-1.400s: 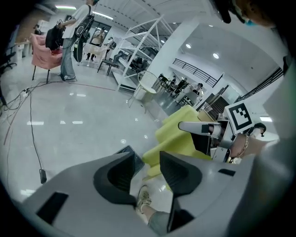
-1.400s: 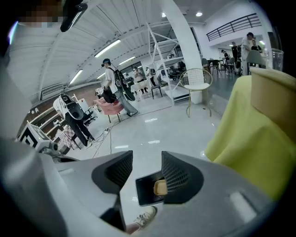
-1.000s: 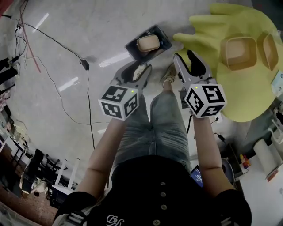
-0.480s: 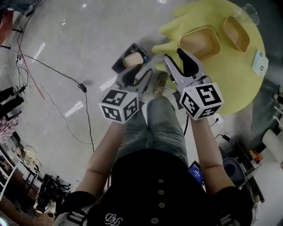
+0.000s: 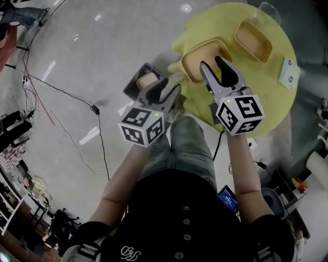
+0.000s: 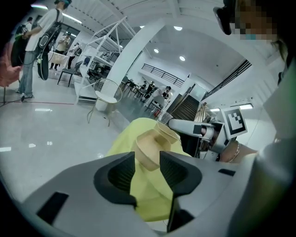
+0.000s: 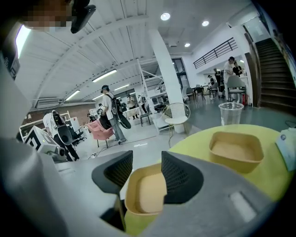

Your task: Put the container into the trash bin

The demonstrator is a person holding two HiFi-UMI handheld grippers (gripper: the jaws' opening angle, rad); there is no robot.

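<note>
Both grippers empty. Right gripper (image 5: 212, 64) has its jaws spread wide and hovers over the near container (image 5: 197, 53), which sits upright at the table's (image 5: 266, 102) near-left edge; in the right gripper view the container (image 7: 143, 192) shows through the gap and below the jaws, not pinched. Left gripper (image 5: 166, 88) is also spread, with nothing between its pads; it's held off the table's left edge, above the floor. The bin (image 5: 134, 88) stands on the floor just off that left edge and already has a tan tub (image 5: 148, 80) in it. The left gripper overlaps the bin's near-right corner in the head view. A far container (image 5: 253, 41) is toward the table's far edge, clear of the near one. A clear cup (image 5: 269, 10) is at the far edge and a white card (image 5: 288, 71) at the right edge. A cable (image 5: 97, 110) runs across the floor left of the bin. Yellow cloth hangs over the table edge on the bin side.
</note>
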